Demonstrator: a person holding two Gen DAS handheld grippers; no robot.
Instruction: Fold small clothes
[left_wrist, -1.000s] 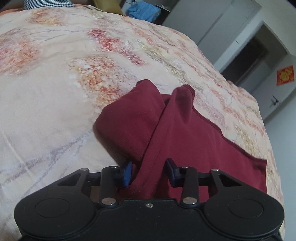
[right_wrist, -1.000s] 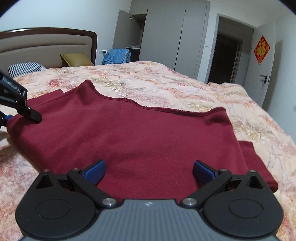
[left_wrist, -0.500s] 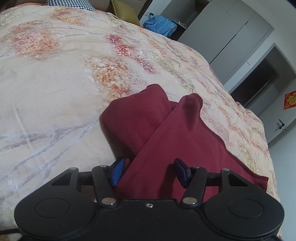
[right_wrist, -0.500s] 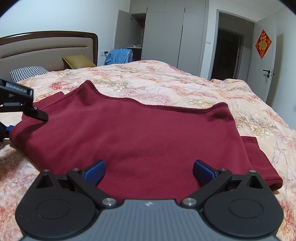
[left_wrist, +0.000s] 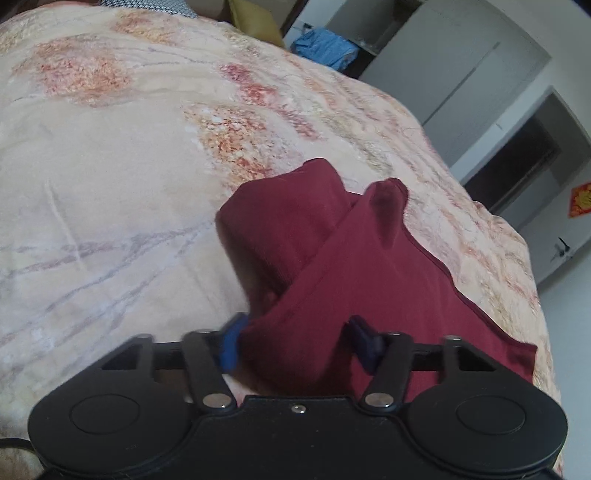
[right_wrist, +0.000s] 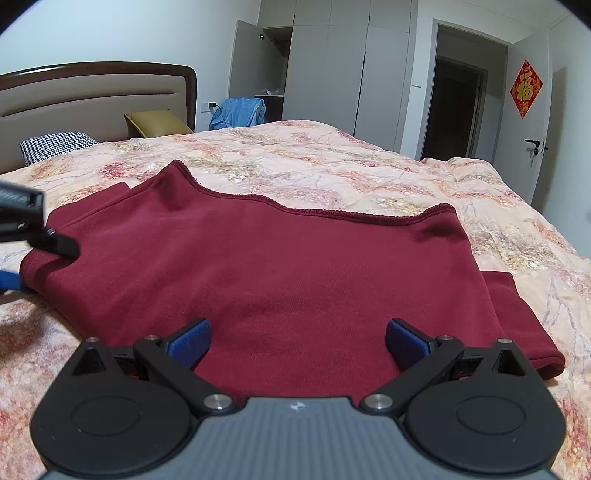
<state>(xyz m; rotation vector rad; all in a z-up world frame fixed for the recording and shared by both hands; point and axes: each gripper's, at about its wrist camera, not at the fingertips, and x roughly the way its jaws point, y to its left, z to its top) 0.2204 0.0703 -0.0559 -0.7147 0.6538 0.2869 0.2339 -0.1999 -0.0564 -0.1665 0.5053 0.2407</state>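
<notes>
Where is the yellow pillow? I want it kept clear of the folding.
In the right wrist view, the yellow pillow leans on the headboard, upper left, beside the checked pillow.

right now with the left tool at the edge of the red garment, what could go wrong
1. The left tool has just been closing on a bunched fold of the red garment. It may catch only the top layer, so the fold could sag or open when lifted.
2. The right tool is open above the cloth, pinning nothing, so a pull from the left might drag the whole garment across the floral bedspread.
</notes>
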